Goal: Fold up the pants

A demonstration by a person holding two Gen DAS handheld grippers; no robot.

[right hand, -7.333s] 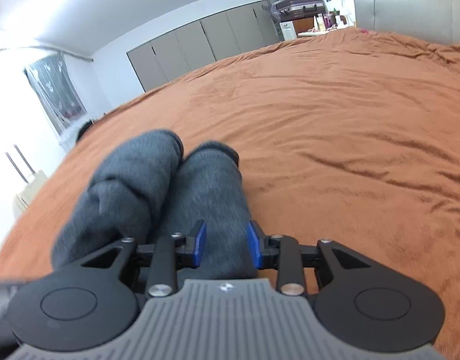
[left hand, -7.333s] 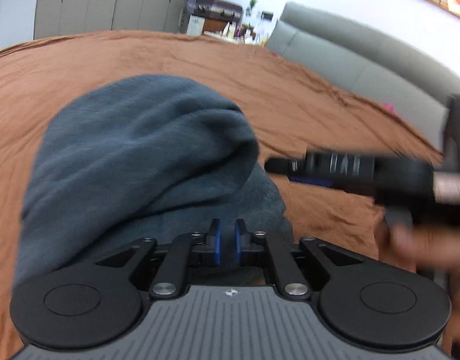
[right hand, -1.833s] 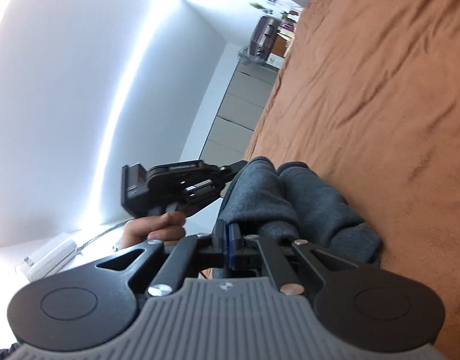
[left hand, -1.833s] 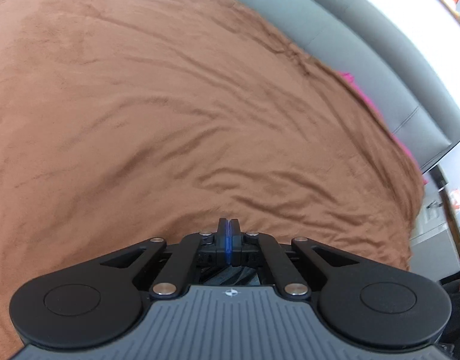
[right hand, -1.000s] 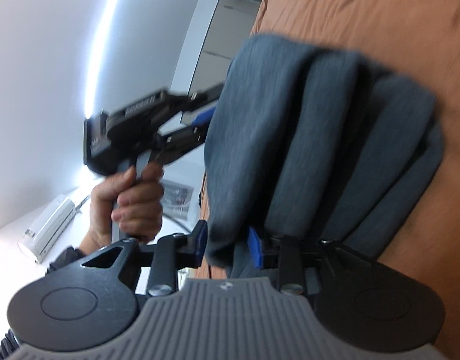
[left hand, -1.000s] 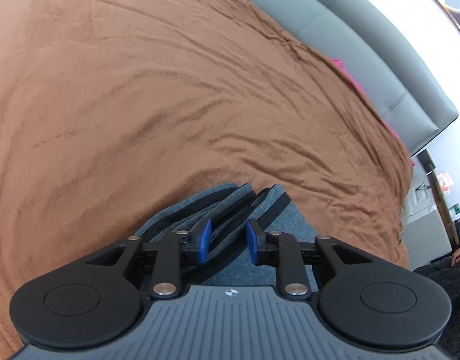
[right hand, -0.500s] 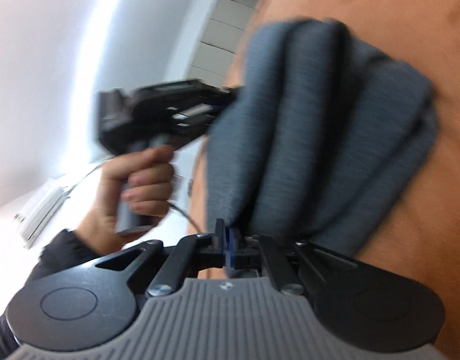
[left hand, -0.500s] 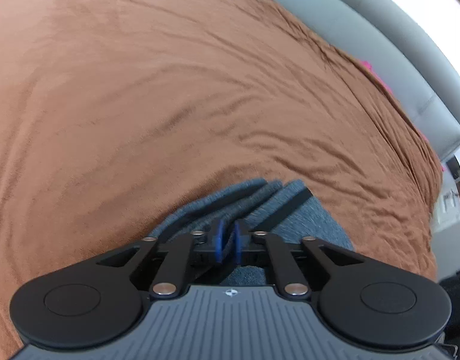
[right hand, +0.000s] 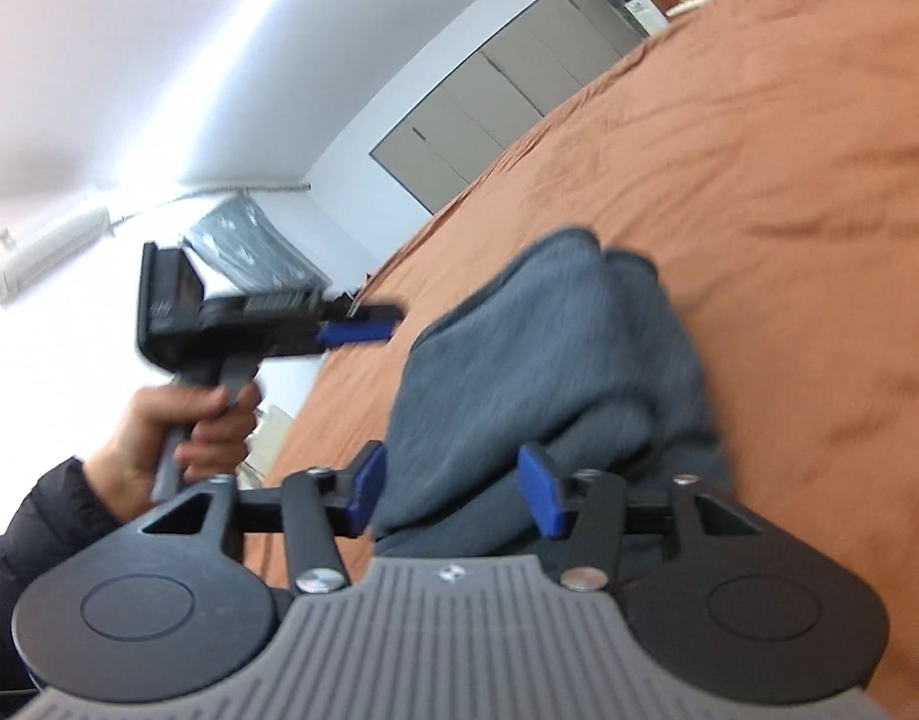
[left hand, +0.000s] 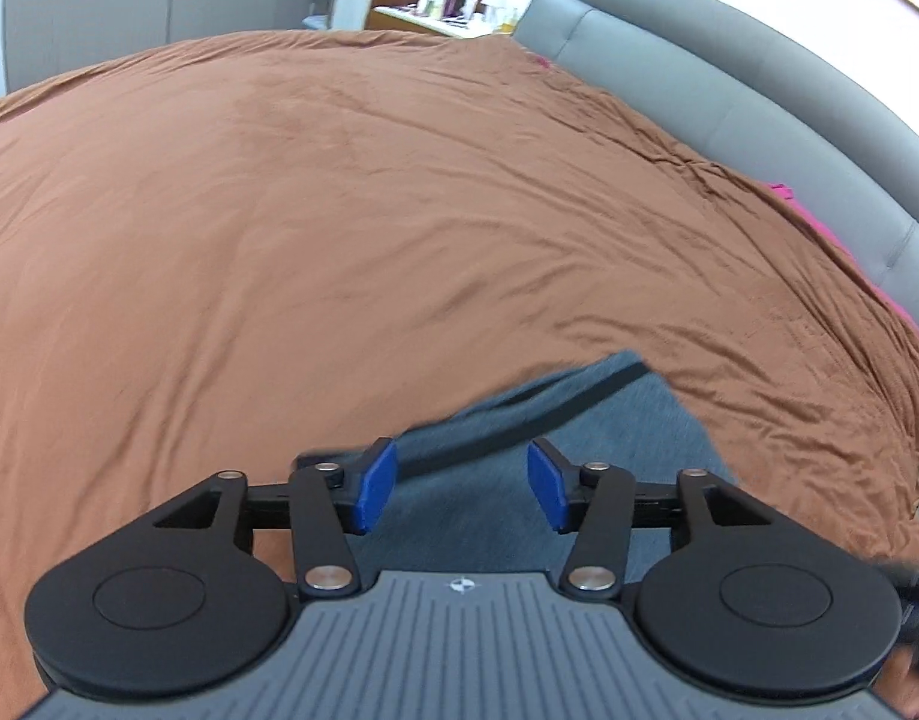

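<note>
Here, grey pants (right hand: 537, 360) bunched in thick folds on brown bedspread (left hand: 339, 210), left tongs (left hand: 459, 483) and right tongs (right hand: 450, 489) both agape.

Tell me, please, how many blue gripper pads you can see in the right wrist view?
3: two on the right gripper flanking the grey pants, one on the left gripper upper left; its second may be hidden.
</note>
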